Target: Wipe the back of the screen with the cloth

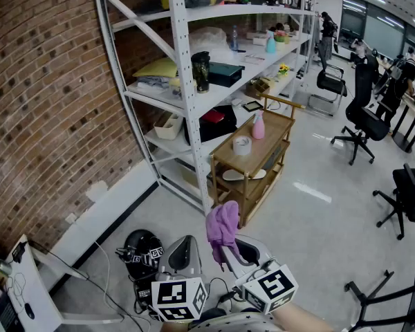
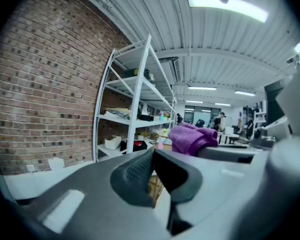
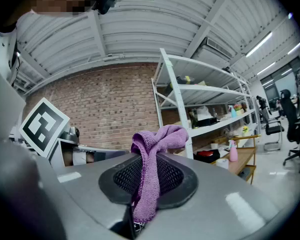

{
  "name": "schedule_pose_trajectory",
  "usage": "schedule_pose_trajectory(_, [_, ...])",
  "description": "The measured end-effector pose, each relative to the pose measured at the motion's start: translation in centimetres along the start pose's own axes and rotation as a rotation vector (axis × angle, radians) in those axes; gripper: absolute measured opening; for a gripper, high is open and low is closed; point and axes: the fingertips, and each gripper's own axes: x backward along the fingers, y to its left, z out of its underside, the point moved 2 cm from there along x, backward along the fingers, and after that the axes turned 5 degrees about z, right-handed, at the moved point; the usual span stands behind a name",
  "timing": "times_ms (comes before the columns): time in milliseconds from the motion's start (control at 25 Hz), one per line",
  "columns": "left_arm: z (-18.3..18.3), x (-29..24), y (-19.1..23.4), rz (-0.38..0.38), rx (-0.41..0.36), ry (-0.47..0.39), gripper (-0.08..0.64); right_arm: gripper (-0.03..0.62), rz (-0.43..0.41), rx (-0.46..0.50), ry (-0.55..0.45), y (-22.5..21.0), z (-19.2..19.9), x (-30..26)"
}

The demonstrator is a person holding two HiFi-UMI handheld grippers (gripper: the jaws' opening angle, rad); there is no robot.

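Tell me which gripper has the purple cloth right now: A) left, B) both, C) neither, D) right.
D: the right gripper is shut on the cloth, which hangs down between its jaws, while the left gripper is shut with nothing in it.

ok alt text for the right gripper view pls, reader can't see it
The right gripper is shut on a purple cloth, whose top flops over above the jaws. Behind stand a brick wall and a white shelf rack; the left gripper's marker cube shows at left.
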Motion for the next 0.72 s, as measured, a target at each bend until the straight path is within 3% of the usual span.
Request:
schedule_pose_trajectory(200, [0.6, -4.9, -2.0, 0.120, -0.012, 0.027, 0.008, 0.052, 0.173, 0.011, -0.013, -6.0, 0.3, 1.4])
schedule_pose_trajectory(480, [2.2, -12.4, -11.3, 0.446, -0.072, 0.112, 0.008, 0.052, 0.637, -0.049, 0.007, -16.1, 2.5, 11.0])
schedule_pose_trajectory(720, [3.3, -15.9, -20.2, 0.656, -0.114, 0.175, 0.008, 0.052, 0.918, -0.095, 0.015, -20.8, 3.1, 19.9])
